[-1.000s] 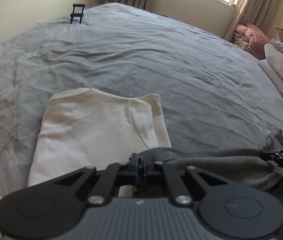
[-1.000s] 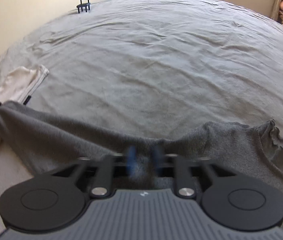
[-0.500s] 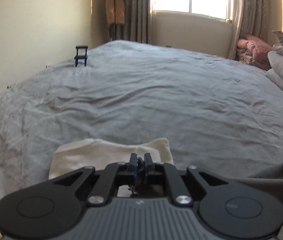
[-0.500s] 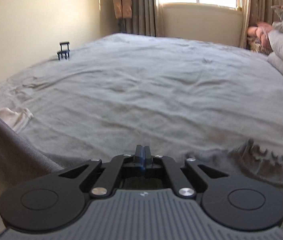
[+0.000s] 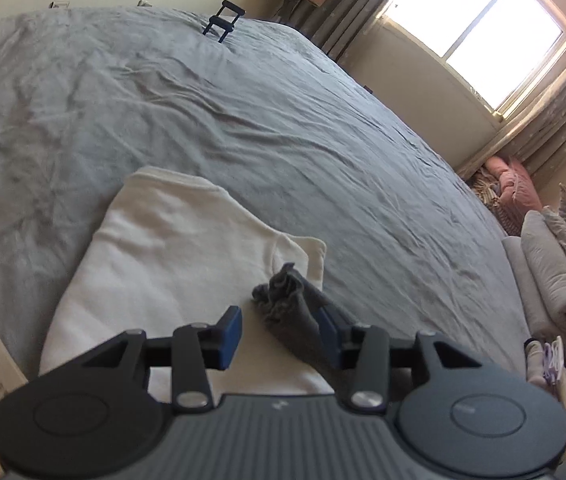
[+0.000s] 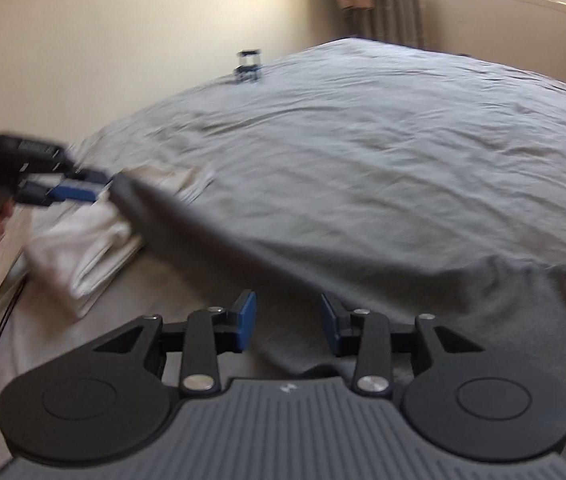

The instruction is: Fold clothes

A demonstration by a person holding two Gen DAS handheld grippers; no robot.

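Left wrist view: we are opening both the left gripper (image 5: 281, 330) and the right gripper (image 6: 289, 326), releasing the limp, light, dark grey knit garment (image 6: 423, 292) sagging across the grey bedspread (image 5: 283, 128) beside the folded cream garment (image 5: 171, 264), best pinched at its hem corners.

Your left gripper (image 5: 279, 332) shows black linkages, blue pads and a ribbed grey body; your right gripper (image 6: 289, 328) matches it. Plain charcoal-grey garment (image 6: 423, 300), ruffled hem at three o'clock in the right wrist view, no print. Folded garment (image 5: 171, 276) at nine o'clock of it is plain cream-white. Bed cover (image 5: 243, 120) is solid mid-grey, unpatterned. Small stand (image 5: 222, 24) at twelve o'clock is black. Wall (image 6: 123, 32) pale cream. Curtains (image 5: 555, 120) grey-beige with faint speckles. Cushion (image 5: 513, 186) at three o'clock in the left wrist view is dusty pink; stacked bedding (image 5: 555, 280) pale grey-beige.
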